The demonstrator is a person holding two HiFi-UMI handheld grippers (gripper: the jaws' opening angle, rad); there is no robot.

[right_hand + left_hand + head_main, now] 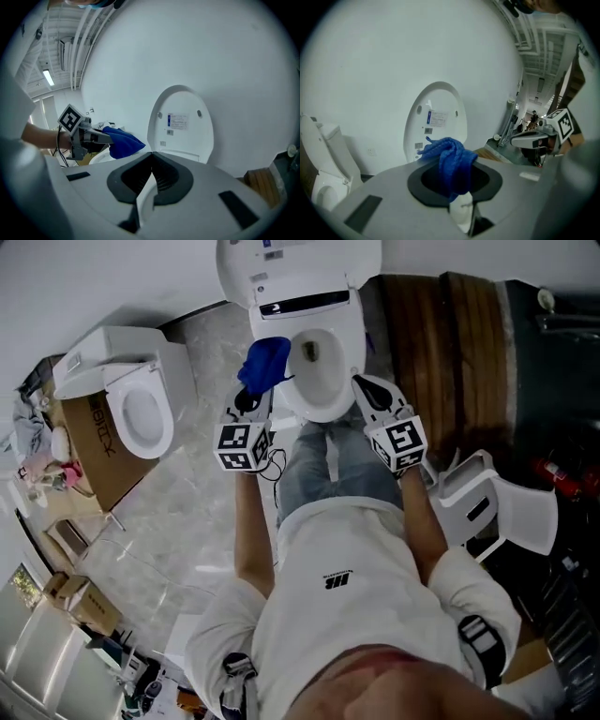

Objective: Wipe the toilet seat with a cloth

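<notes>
A white toilet stands ahead with its lid (pixel 298 266) raised and its seat rim (pixel 319 411) bare. My left gripper (pixel 259 385) is shut on a bunched blue cloth (pixel 265 362), which hangs over the seat's left side; whether it touches the seat I cannot tell. In the left gripper view the cloth (pixel 451 164) fills the space between the jaws, with the lid (pixel 437 119) behind it. My right gripper (pixel 362 382) hovers at the seat's right side, shut and holding nothing. Its jaw tips meet in front of the lid (pixel 180 123), and the cloth (pixel 123 143) shows at the left.
A second white toilet (pixel 141 409) sits on a cardboard box (pixel 98 451) to the left. A white chair (pixel 497 507) and a dark wooden panel (pixel 441 343) are on the right. The person's legs stand right in front of the bowl.
</notes>
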